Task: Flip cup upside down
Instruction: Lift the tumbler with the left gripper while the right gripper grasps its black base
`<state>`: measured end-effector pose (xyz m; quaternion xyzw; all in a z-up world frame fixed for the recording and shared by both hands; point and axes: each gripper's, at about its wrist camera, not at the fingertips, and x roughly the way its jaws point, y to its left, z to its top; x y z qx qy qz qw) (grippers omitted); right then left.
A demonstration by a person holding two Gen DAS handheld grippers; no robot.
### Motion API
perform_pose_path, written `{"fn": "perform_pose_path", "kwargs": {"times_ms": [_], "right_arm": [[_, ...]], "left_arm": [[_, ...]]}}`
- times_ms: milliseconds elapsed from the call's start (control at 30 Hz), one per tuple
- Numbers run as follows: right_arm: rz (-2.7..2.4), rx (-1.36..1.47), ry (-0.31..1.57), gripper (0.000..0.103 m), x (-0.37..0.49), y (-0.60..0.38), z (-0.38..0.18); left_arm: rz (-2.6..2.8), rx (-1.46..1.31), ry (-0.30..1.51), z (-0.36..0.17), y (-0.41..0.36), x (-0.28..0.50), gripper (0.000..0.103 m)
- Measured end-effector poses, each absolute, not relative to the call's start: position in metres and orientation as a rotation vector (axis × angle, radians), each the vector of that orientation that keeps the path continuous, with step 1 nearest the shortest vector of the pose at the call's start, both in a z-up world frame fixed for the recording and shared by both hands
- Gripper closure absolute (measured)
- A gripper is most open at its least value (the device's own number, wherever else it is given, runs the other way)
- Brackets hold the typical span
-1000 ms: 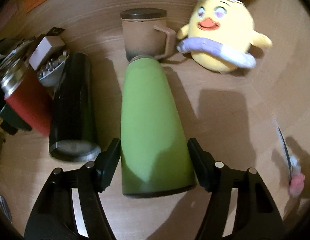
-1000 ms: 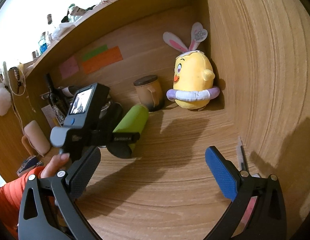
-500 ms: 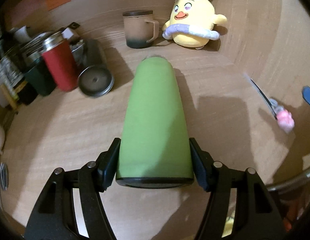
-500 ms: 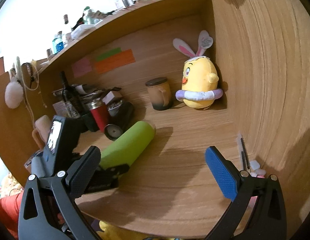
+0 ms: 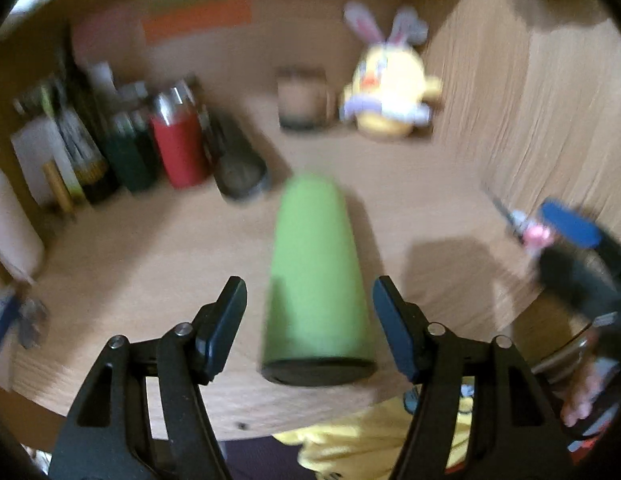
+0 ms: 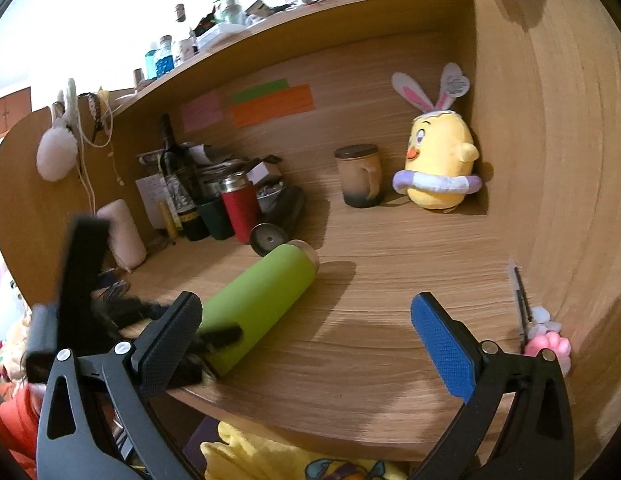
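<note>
A green cup (image 5: 316,276) lies on its side on the wooden desk (image 5: 150,272), its dark base toward me at the front edge. My left gripper (image 5: 310,320) is open, its jaws standing apart on either side of the cup's base without touching it. In the right wrist view the green cup (image 6: 258,304) lies at the left, its steel rim pointing to the back. My right gripper (image 6: 306,336) is open and empty, to the right of the cup above the desk's front edge. The left wrist view is blurred.
A black tumbler (image 6: 286,216) lies on its side behind the cup, beside a red flask (image 6: 240,210) and bottles at back left. A brown lidded mug (image 6: 360,178) and a yellow plush chick (image 6: 438,164) stand at the back. A pen (image 6: 520,304) and pink eraser (image 6: 548,348) lie by the right wall.
My left gripper drew the green cup toward the desk's front edge, then opened and let it go. The cup now lies free between the jaws. My right gripper pulled back slightly.
</note>
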<state>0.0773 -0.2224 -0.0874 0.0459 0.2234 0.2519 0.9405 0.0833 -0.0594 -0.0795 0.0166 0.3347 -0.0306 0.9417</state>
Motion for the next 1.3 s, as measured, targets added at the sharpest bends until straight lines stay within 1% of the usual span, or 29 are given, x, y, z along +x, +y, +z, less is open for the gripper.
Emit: {"fn": "perform_pose_path", "kwargs": {"times_ms": [33,100,133,200,333,467,700,833,1000,1133,1167,1200,1233,1300], "right_arm": [[0.521,0.093,0.457,0.000,0.078,-0.220,-0.088],[0.547,0.094,0.465,0.000,0.079,-0.213,-0.091],[0.561,0.091,0.471,0.000,0.080,-0.209,-0.093],[0.581,0.073,0.493,0.000,0.083,-0.195,-0.101],[0.621,0.009,0.548,0.000,0.089,-0.165,-0.118],[0.656,-0.049,0.581,0.000,0.095,-0.136,-0.134],[0.645,-0.113,0.617,0.000,0.098,-0.109,-0.157],[0.627,-0.161,0.607,0.000,0.094,-0.102,-0.162],[0.539,-0.181,0.520,0.000,0.089,-0.103,-0.159],[0.460,-0.167,0.537,0.000,0.098,-0.102,-0.166],[0.444,-0.163,0.541,0.005,0.099,-0.103,-0.168],[0.430,-0.151,0.546,0.014,0.101,-0.105,-0.170],[0.426,-0.135,0.552,0.018,0.102,-0.108,-0.171],[0.439,-0.092,0.553,0.022,0.103,-0.116,-0.172]], "left_arm": [[-0.053,0.037,0.642,-0.071,-0.054,0.077,0.033],[-0.032,0.035,0.589,-0.060,-0.038,0.068,0.023],[-0.010,0.038,0.575,-0.059,-0.029,0.066,0.022],[0.027,0.054,0.591,-0.066,-0.010,0.067,0.022],[0.043,0.044,0.712,-0.094,0.024,0.079,0.023],[0.037,0.052,0.742,-0.104,0.034,0.083,0.024],[-0.111,-0.041,0.800,-0.115,0.037,0.090,0.024],[-0.172,-0.055,0.793,-0.114,0.031,0.091,0.024],[-0.134,-0.068,0.740,-0.105,0.038,0.088,0.023],[-0.117,-0.074,0.746,-0.107,0.041,0.086,0.023],[-0.114,-0.073,0.748,-0.109,0.040,0.086,0.023],[-0.109,-0.067,0.749,-0.110,0.039,0.086,0.023],[-0.107,-0.061,0.749,-0.111,0.039,0.086,0.023],[-0.111,-0.053,0.749,-0.113,0.035,0.087,0.023]]}}
